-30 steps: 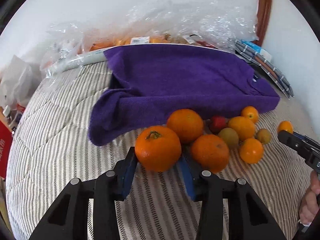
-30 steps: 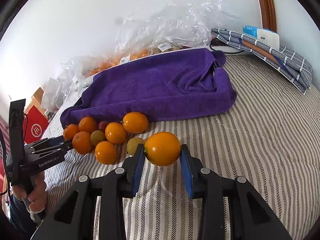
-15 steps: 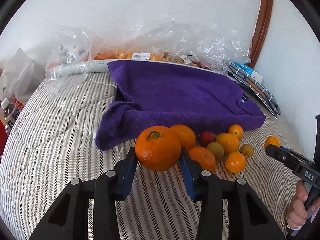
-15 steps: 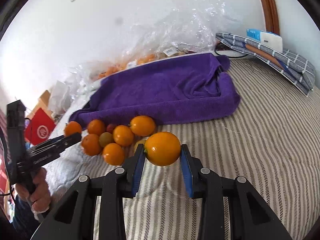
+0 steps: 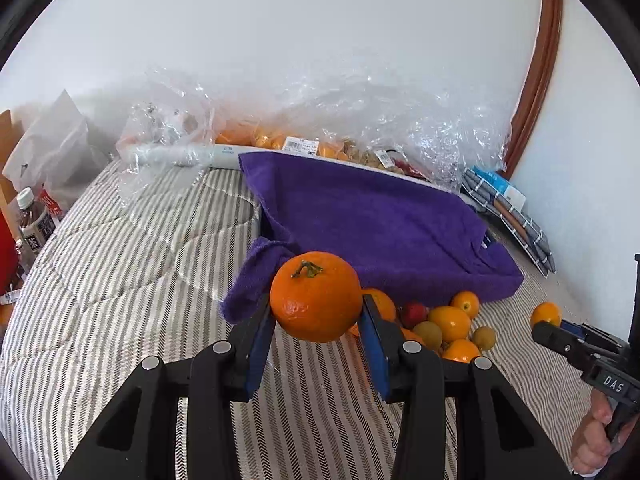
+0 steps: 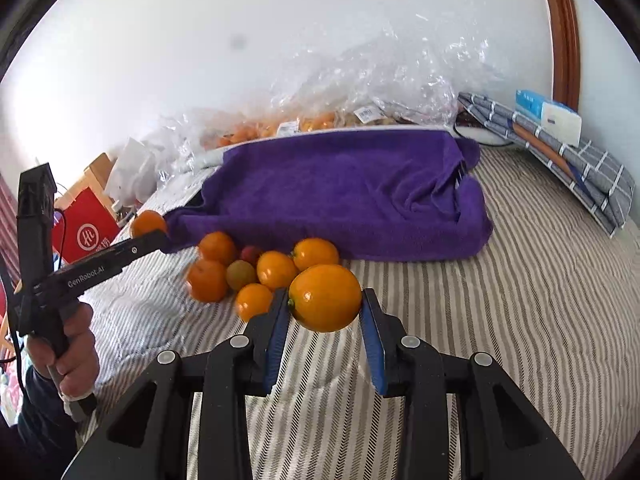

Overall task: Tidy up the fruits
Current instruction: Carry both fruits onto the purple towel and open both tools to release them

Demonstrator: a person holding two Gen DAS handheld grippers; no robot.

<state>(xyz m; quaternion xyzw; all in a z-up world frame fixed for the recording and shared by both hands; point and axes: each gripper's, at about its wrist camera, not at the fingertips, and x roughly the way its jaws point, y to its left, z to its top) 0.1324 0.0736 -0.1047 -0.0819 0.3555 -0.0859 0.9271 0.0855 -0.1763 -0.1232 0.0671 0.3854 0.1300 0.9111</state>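
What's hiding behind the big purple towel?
Behind the purple towel sit crinkly clear plastic bags with orange fruit showing through, against the white wall. The towel covers their lower parts, and whatever is under it cannot be seen.

A purple towel [image 5: 372, 220] lies on the striped bedcover [image 5: 120, 288] below crumpled plastic wrap [image 5: 360, 116].
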